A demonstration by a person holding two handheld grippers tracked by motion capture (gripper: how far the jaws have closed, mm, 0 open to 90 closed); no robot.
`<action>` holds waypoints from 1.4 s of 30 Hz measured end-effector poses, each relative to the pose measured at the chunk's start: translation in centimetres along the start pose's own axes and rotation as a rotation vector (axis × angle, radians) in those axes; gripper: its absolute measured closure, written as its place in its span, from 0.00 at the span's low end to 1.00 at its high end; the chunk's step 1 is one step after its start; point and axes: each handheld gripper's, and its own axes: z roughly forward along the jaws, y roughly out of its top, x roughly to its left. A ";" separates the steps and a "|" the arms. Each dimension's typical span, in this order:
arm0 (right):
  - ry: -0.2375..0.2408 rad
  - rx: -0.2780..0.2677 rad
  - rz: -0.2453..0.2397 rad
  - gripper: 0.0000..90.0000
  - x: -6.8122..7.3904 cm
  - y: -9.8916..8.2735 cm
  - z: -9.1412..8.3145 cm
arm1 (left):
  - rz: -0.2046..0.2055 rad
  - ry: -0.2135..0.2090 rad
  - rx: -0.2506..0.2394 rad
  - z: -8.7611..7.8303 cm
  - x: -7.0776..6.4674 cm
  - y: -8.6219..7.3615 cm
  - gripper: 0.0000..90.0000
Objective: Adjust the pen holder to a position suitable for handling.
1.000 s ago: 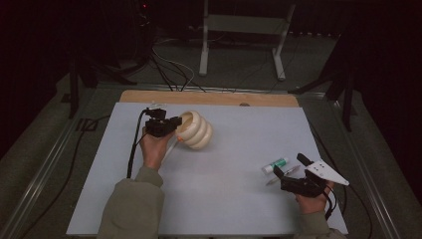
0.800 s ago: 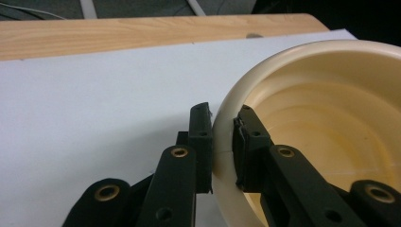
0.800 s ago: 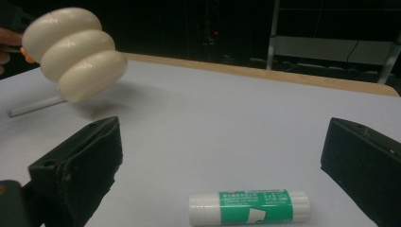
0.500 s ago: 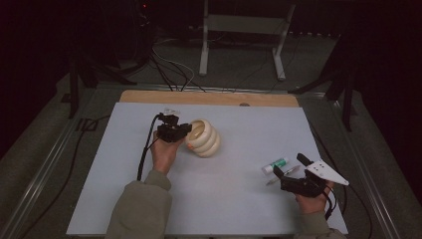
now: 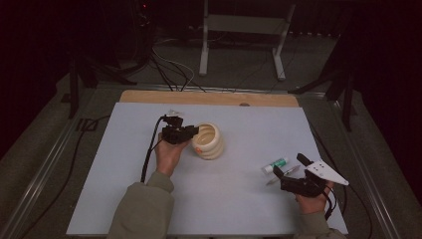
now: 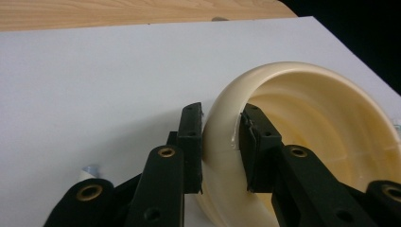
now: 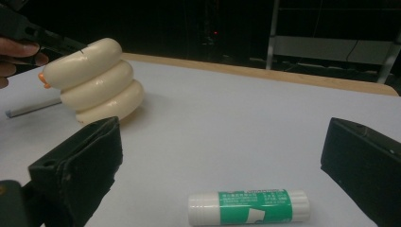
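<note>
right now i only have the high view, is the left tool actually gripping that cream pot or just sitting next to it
observer: The left tool straddles the wall of the cream pot, with one pad outside and one inside. Its jaws have just been opening, but both pads look to touch the wall.
operator: is the pot flat on the table
observer: No. The right gripper view shows it tilted, its top leaning toward the left tool.
operator: and the glue stick, is the right tool on it
observer: No. The glue stick lies flat between the open jaws of the right tool and touches neither.
</note>
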 end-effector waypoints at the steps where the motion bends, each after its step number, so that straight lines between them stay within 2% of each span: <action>1: -0.001 0.000 0.001 0.00 0.0 0.0 0.0 | 0.001 -0.007 0.000 0.0 0.0 0.0 0.80; 6: -0.001 0.002 -0.001 0.00 0.0 0.0 0.0 | -0.008 -0.105 -0.003 0.2 0.1 -0.1 0.75; 8: 0.000 0.002 -0.002 0.00 0.0 0.0 0.0 | 0.009 -0.150 -0.029 0.3 0.1 -0.2 0.65; 11: -0.001 0.003 -0.003 0.00 0.0 0.0 0.0 | 0.026 -0.161 -0.076 0.2 0.0 -0.2 0.51; 13: -0.002 0.002 -0.002 0.00 0.0 0.0 0.0 | 0.035 -0.140 -0.091 0.2 -0.2 -0.1 0.37; 14: -0.002 0.001 -0.001 0.00 0.0 0.0 0.0 | 0.035 -0.144 -0.098 0.1 -0.2 -0.1 0.31; 16: -0.003 0.001 0.001 0.00 0.0 0.0 0.0 | 0.027 -0.152 -0.101 0.0 -0.1 0.0 0.18; 20: -0.002 0.000 0.001 0.00 0.0 0.0 0.0 | 0.020 -0.177 -0.113 -0.4 0.3 0.1 0.01; 30: -0.001 0.001 -0.001 0.00 0.0 0.0 0.0 | 0.025 -0.201 -0.142 -1.8 0.8 0.4 0.00; 37: -0.002 0.000 -0.003 0.00 0.0 0.0 0.0 | 0.057 -0.193 -0.168 -2.6 1.0 0.3 0.00; 42: -0.002 0.000 -0.003 0.00 0.0 0.0 0.0 | 0.037 -0.188 -0.181 -3.2 1.5 0.1 0.00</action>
